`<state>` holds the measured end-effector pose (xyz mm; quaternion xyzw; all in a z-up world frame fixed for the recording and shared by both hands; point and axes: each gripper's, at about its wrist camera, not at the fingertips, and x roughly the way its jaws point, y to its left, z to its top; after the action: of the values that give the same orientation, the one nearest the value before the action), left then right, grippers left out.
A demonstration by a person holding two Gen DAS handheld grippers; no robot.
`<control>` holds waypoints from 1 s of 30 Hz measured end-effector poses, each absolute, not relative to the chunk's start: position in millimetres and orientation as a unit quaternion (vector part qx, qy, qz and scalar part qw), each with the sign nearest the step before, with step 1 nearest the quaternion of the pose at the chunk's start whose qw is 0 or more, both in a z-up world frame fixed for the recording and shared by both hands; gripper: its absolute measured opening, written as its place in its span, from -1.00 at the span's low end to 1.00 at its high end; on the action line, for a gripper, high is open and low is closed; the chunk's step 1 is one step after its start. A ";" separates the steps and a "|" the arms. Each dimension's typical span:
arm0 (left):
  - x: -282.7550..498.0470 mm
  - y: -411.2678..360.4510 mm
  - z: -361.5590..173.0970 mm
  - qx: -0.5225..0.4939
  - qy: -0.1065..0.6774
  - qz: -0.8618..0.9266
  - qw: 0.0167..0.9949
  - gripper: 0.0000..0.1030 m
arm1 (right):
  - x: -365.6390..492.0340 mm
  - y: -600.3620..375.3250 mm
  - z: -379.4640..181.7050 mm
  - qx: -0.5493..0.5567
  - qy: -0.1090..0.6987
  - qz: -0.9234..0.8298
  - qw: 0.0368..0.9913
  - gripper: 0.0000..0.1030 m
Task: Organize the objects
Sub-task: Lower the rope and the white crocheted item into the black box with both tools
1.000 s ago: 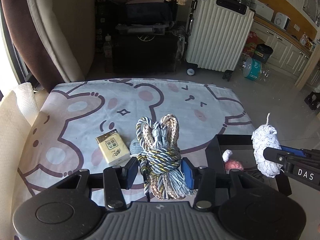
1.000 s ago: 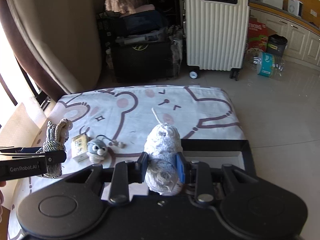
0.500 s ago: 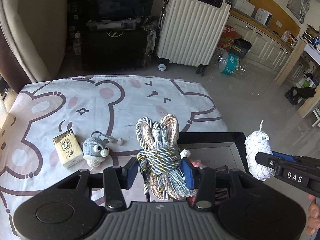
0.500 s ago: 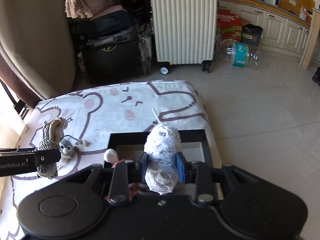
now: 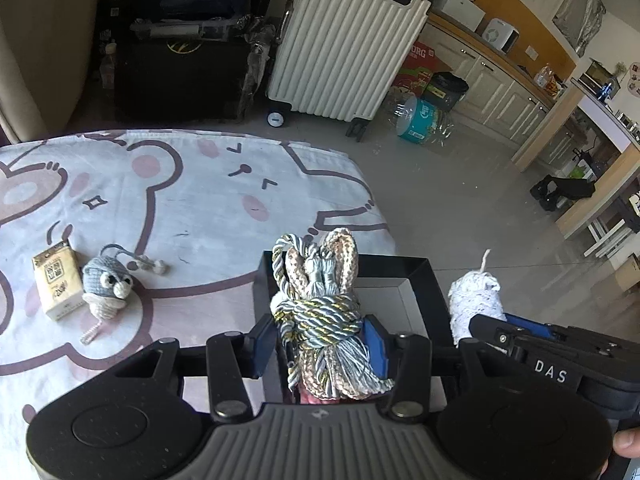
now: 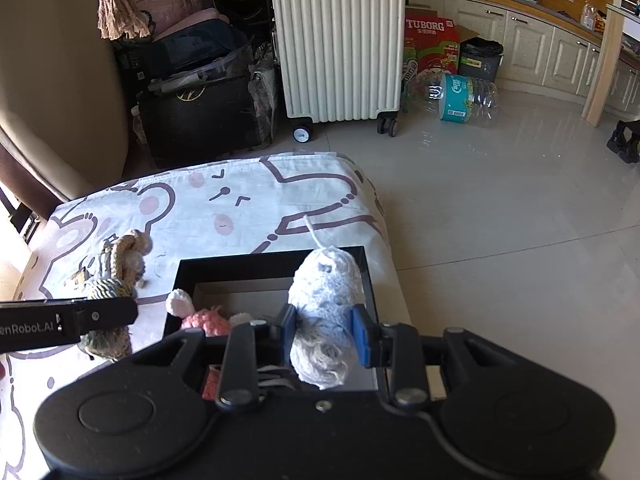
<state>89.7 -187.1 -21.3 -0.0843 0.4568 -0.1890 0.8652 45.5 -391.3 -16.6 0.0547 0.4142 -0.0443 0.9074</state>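
The left gripper (image 5: 320,344) is clamped on a knotted bundle of rope (image 5: 320,308), gold, grey and blue cords twisted together, with the blue pads squeezing it from both sides. The loops stick out ahead of the fingers and the frayed tassel ends hang back toward the gripper body. Right under and just beyond that gripper sits the black box (image 5: 400,268), so the rope is held over the box's left part.

The right gripper (image 6: 324,336) is pinching a white yarn ball (image 6: 326,288) between its pads, a loose strand poking out past the tip. It's held over the right side of the same black box (image 6: 240,266). Down in the box, to the left of this gripper, there's a pink crocheted toy (image 6: 204,320) with a white ear showing.

Off to the left of the left gripper, on the bear-print bed sheet (image 5: 180,184), lie a small grey crocheted mouse (image 5: 106,280) and, touching it on the far side, a yellowish tissue pack (image 5: 56,284).

Compared with a second ago, both grippers have swung right. Back then the rope was over the sheet with the tissue pack just left of the fingers and the box off to the right; now the box is directly below. The right gripper likewise had the box only partly under it, and now sits squarely above it. Neither grip has changed.

Across the floor stands a white ribbed suitcase (image 6: 338,40).
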 end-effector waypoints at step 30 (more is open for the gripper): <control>92.7 -287.3 -91.0 -0.169 0.523 -0.232 0.802 0.09 | 31.0 -453.7 -30.6 0.086 0.418 -0.089 0.900 -0.40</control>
<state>92.7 -287.3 -91.0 -0.1691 0.5234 -0.2319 0.8023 31.0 -453.7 -30.6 0.0864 0.4184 -0.0894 0.8997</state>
